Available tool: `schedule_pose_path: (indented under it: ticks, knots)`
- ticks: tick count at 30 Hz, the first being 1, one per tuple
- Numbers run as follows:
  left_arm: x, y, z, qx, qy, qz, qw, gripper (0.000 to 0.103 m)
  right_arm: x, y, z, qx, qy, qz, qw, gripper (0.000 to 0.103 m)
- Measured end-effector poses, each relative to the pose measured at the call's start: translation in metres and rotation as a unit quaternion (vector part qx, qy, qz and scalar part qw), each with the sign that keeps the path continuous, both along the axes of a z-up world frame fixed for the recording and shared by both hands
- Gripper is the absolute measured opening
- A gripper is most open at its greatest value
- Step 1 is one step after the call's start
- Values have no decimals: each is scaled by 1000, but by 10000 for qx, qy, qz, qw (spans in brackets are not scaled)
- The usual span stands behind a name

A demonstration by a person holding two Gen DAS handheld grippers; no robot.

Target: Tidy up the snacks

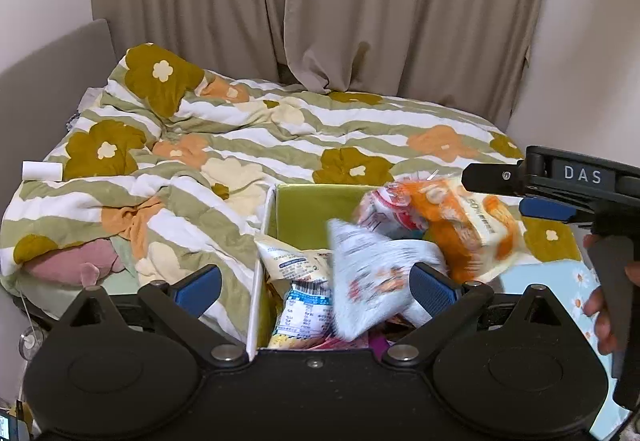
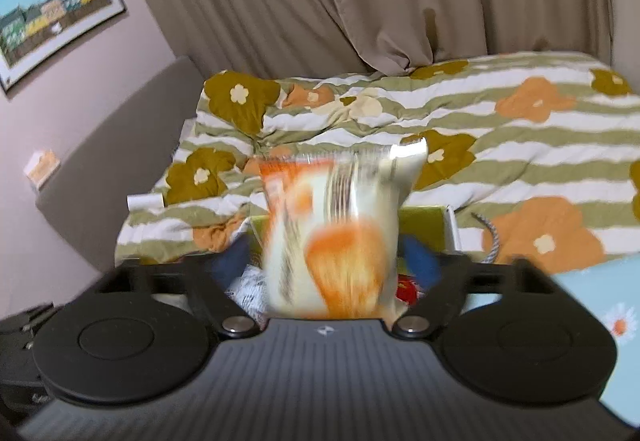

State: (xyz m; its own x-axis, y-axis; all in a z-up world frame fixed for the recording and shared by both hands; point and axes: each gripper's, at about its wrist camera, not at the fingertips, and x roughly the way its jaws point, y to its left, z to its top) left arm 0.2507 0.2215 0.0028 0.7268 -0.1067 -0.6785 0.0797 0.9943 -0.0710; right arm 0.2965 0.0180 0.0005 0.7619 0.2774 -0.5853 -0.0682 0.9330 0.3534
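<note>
Packets piled high in box (image 1: pixel 292 209) on bed (image 1: pixel 240 145). Left gripper (image 1: pixel 316 287) fingers apart, white packet (image 1: pixel 368 281) loose between; right gripper (image 2: pixel 332 261) fingers apart around orange bag (image 2: pixel 340 241), which may slide off the heap.

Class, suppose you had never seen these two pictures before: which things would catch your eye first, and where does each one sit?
First, the blurred orange-and-white snack bag, filling the right wrist view between the wide-apart fingers of the right hand-held gripper. Next, the green box on the bed, crammed with packets, where a white packet blurs between the fingers of the open left hand-held gripper. Behind spreads the flowered, striped quilt.
</note>
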Motion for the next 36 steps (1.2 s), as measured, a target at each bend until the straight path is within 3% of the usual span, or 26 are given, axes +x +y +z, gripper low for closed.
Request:
schedule_pose_path:
  ticks: [9,19,29,36]
  knots:
    - [12,3,-16,12,197,-165,9997,102,7,-19,-30,310,289,-373,9984,103]
    - [-9,-9,1,77,-64,-44,9999,102,-16,-14,-4,14,6,-204,9998,103]
    - [-92,-49,46,205,-928,155,9954,103,-114,-30,63,-697,-765,-249,9943,103]
    - [-155,-86,58,448,-1238,202,9911,103,-190,-59,72,-1236,-744,-496,9883,103]
